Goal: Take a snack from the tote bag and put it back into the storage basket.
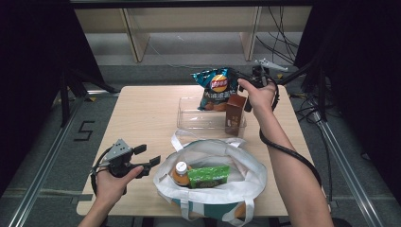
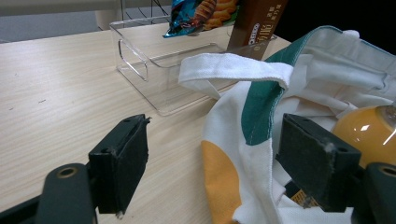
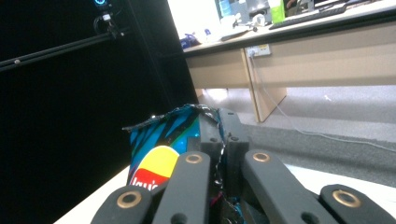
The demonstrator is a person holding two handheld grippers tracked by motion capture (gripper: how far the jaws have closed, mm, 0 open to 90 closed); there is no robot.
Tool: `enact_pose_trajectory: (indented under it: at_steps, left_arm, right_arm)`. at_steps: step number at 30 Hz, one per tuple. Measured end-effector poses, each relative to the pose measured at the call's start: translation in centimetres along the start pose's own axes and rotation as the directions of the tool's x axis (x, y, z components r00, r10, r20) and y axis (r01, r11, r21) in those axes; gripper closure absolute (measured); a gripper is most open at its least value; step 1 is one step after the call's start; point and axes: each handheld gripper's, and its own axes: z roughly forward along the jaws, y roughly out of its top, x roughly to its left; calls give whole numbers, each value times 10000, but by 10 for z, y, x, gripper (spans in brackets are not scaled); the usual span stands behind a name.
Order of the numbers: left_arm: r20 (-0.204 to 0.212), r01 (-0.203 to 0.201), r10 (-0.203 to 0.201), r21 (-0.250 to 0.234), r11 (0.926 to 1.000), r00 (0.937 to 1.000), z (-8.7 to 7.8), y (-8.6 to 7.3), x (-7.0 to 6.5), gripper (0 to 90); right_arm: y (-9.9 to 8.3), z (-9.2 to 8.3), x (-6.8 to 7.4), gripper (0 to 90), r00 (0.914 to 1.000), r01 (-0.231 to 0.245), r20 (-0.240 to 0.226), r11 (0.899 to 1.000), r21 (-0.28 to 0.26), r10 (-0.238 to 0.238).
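Wooden table (image 1: 142, 113): my right gripper (image 1: 242, 78), arm stretched toward 1 o'clock, pinches the chip bag (image 1: 215, 87) over the clear bin (image 1: 189, 116). Left gripper (image 1: 149, 156) rests at 8 o'clock, jaws apart.

The bench (image 1: 142, 118) has a light wood-grain top and stands on a grey floor (image 1: 56, 156). A metal rail (image 1: 45, 165) runs along the floor on the left side, and a second rail (image 1: 350, 175) runs along the right. A black marking (image 1: 84, 131) sits on the floor left of the bench. Black curtains (image 1: 28, 71) close off both sides. Behind the bench stands a pale wooden frame (image 1: 137, 42) with upright legs. Black cables (image 1: 283, 47) hang at the rear right. In the right gripper view, a long desk (image 3: 303, 51) stands farther back, brightly lit from above.
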Motion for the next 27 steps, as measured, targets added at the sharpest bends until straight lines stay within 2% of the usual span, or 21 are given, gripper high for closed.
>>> enact_pose_trajectory:
  at_steps: [2, 3, 5, 6, 9, 11, 12, 13, 15, 17, 20, 23, 26, 27]
  left_arm:
    - [-6, 8, -8, -2, 10000, 10000, 0, 0, 0, 239]
    - [-2, 13, -13, -1, 10000, 10000, 0, 0, 0, 239]
    - [55, 15, -14, -42, 10000, 10000, 1, 0, 1, 239]
    - [80, 11, -11, -28, 10000, 10000, 1, 0, 1, 239]
    - [15, 13, -13, 25, 10000, 10000, 1, 0, 0, 239]
    - [74, 34, -33, -40, 10000, 10000, 1, 0, 0, 239]
    - [80, 53, -53, -44, 10000, 10000, 1, 0, 0, 239]
    - [39, 10, -10, -37, 10000, 10000, 1, 0, 0, 239]
    - [77, 18, -18, -40, 10000, 10000, 1, 0, 1, 239]
    - [87, 20, -20, -35, 10000, 10000, 1, -1, 0, 239]
    - [30, 17, -17, 7, 10000, 10000, 1, 0, 0, 239]
    - [24, 40, -40, 27, 10000, 10000, 1, 0, 0, 239]
    - [20, 23, -23, 32, 10000, 10000, 1, 0, 0, 239]
    - [15, 31, -31, 24, 10000, 10000, 1, 0, 0, 239]
  right_arm:
    - [-2, 0, 1, 900, 9996, -273, 79, 9996, 99, 272]
    - [-2, 0, -1, 900, 9999, -116, 49, 9999, 76, 115]
    - [-3, -1, -2, 900, 9997, -172, 188, 9998, 140, 169]
    - [-4, -1, -4, 900, 9999, -11, 163, 9999, 102, 9]
    - [-5, -1, -4, 900, 9997, -122, 219, 9997, 230, 117]
    - [-6, -1, -3, 900, 9994, -278, 186, 9996, 111, 276]
    - [-6, -1, -5, 900, 9997, -125, 189, 9998, 180, 122]
    - [-7, -1, -4, 900, 9994, -303, 192, 9993, 218, 299]
    - [-8, -1, -7, 900, 9998, -112, 160, 9998, 133, 110]
    - [-9, -2, -8, 900, 9998, -90, 204, 9996, 279, 84]
    - [-11, -2, -9, 900, 9993, -306, 205, 9989, 363, 299]
    - [-13, -2, -15, 900, 9997, -29, 251, 9991, 414, 19]
    - [-17, -1, -16, 899, 9990, -382, 262, 9970, 667, 365]
    - [-19, -1, -19, 899, 9995, -146, 280, 9977, 655, 128]
